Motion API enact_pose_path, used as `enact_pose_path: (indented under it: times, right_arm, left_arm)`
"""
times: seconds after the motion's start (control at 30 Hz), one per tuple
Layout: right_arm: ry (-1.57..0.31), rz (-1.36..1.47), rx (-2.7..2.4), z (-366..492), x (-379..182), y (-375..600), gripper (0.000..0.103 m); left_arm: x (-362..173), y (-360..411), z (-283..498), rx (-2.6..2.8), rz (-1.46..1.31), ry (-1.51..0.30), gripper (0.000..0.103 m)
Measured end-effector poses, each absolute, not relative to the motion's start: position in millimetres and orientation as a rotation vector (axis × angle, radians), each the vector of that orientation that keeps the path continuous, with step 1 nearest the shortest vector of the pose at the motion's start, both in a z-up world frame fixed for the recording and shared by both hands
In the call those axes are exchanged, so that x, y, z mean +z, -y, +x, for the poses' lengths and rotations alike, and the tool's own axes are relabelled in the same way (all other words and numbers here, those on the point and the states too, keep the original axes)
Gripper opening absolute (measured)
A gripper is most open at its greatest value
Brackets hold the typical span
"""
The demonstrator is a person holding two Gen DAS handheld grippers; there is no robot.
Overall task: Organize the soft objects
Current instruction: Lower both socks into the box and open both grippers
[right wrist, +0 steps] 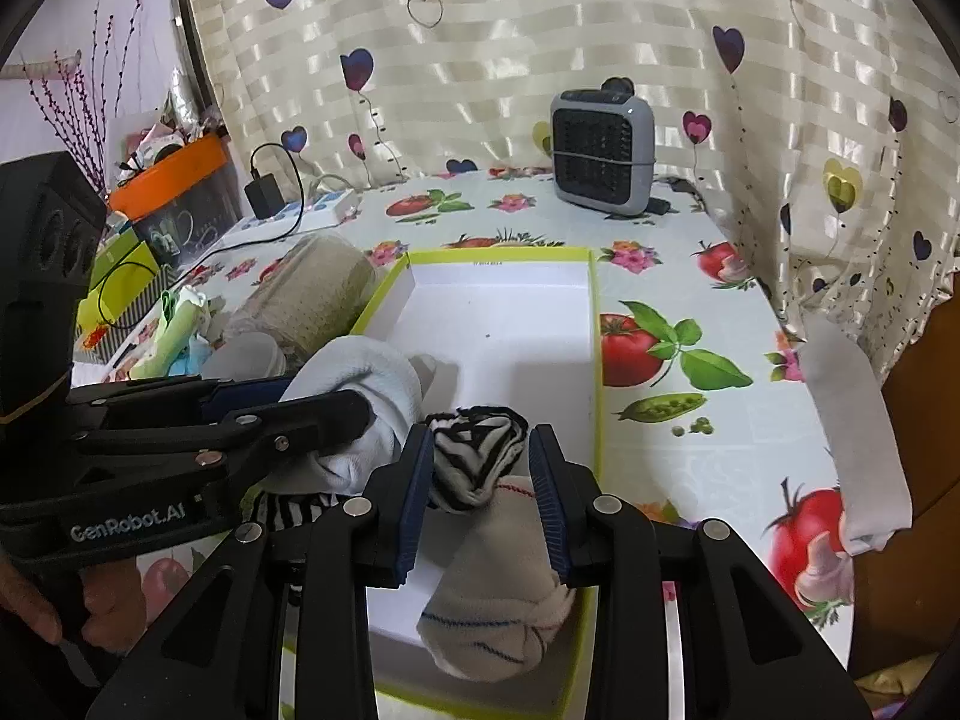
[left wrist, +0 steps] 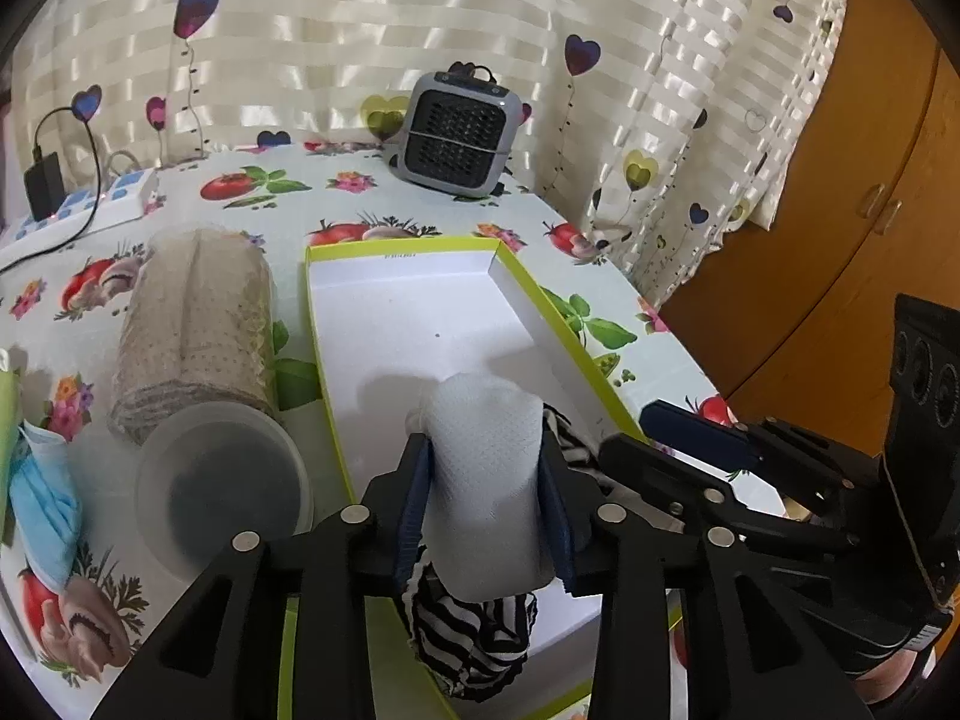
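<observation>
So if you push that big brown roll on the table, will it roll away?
The brown roll probably rolls sideways easily: it lies on its rounded side. It looks like wound fabric, so likely soft and fairly light. The plastic tub seems to touch one end and might slow it.

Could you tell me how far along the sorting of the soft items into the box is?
Three rolled socks lie in the box: white sock, striped sock, lined cream sock. Both grippers bracket socks, jaws parted. Left: grey sock and beige roll outside.

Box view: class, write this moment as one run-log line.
left hand-held gripper: around white sock, grip unclear | right hand-held gripper: open, astride striped sock | both over box
</observation>
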State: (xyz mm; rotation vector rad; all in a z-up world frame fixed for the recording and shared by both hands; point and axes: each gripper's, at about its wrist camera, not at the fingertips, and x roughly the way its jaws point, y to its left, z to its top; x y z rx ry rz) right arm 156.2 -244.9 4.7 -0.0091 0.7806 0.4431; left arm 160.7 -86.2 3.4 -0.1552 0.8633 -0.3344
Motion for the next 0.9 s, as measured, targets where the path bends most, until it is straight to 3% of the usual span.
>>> enact_pose_path:
  times: [0.9]
  right_arm:
    - [-0.720,-0.028,0.443,103.9,37.6,245.8,0.034]
  left_arm:
    - [44.4,66.8,89.4,-0.296,-0.141,-0.752,0.037]
